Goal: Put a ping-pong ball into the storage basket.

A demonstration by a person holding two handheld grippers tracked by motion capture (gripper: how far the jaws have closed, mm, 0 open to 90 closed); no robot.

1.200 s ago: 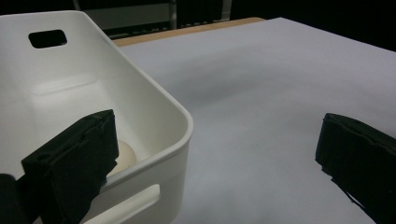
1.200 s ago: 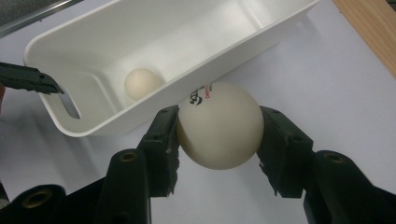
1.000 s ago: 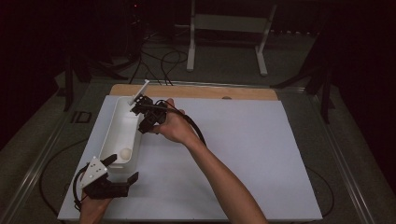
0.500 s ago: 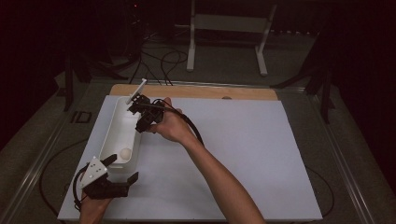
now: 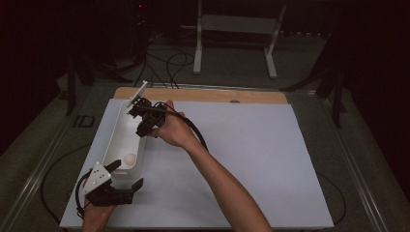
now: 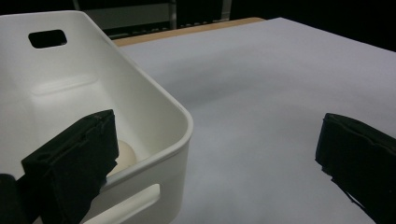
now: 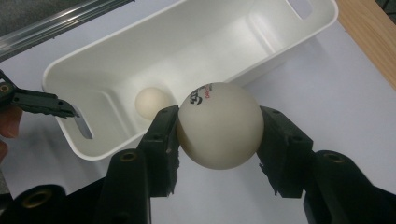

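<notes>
My right gripper (image 7: 218, 126) is shut on a white ball (image 7: 219, 123) with red and black print. It holds the ball just above the table, beside the long right wall of a white bin (image 7: 210, 42). In the high view this gripper (image 5: 141, 118) hovers at the bin's far half (image 5: 116, 140). A second plain white ball (image 7: 152, 101) lies inside the bin near its close end (image 5: 129, 158). My left gripper (image 5: 128, 174) stands open at the bin's near corner. One jaw is inside the bin (image 6: 182, 121) and the other is out over the table. That jaw partly hides the lying ball (image 6: 125, 156).
A white sheet (image 5: 241, 154) covers the table, with a wooden strip (image 5: 203, 94) along its far edge. A white metal stand (image 5: 232, 38) and cables sit on the dark floor beyond. My right forearm crosses the sheet diagonally from the bottom.
My right hand has drifted a little to the left, toward the bin, with the printed ball still in the jaws. The left gripper has stayed put.
</notes>
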